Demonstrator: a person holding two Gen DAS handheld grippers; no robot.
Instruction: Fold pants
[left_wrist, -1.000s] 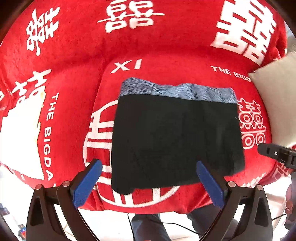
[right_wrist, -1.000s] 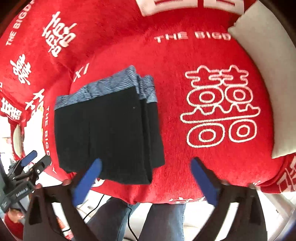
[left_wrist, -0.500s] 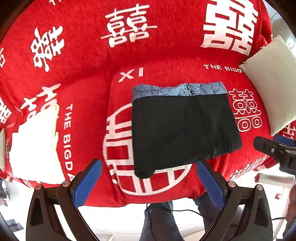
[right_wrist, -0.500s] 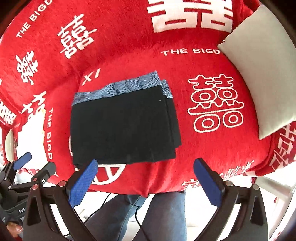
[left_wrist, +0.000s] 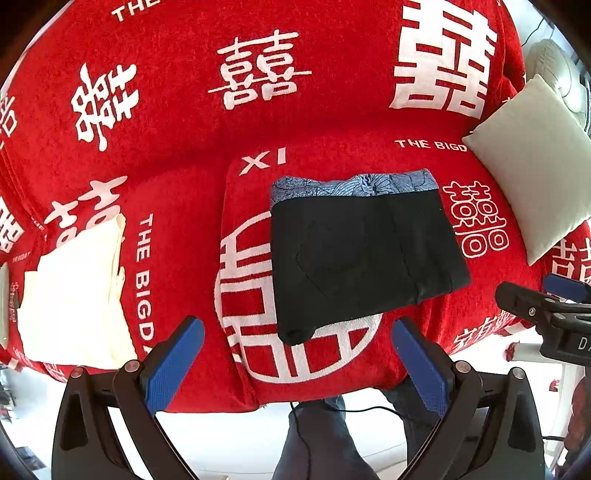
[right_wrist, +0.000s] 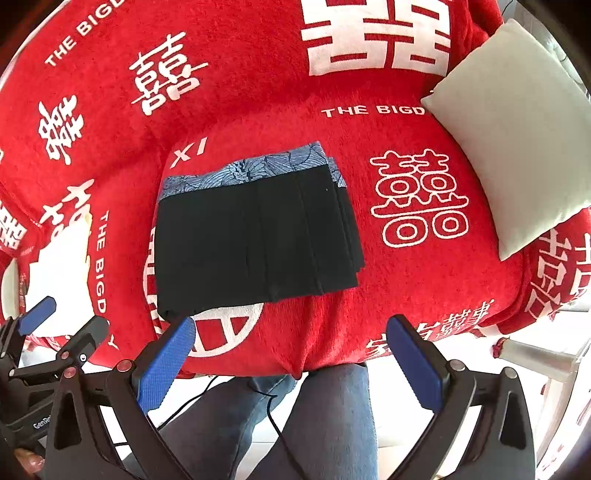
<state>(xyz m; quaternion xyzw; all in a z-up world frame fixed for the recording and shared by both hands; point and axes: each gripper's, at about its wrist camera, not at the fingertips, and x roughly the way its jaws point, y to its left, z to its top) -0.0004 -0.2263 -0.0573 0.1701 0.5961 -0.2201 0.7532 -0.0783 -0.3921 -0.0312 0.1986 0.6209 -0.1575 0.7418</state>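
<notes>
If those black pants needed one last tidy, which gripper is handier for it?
Probably the left gripper: the folded pants lie straight ahead between its open fingers. From the right gripper, also open, they sit off to its left side.

This looks like a home living room: a sofa (left_wrist: 332, 122) draped in a red cover (right_wrist: 258, 103) printed with white double-happiness characters, a pale cushion (right_wrist: 517, 147) at its right end, a white fan (left_wrist: 561, 74) behind, light floor (left_wrist: 229, 443) below.
</notes>
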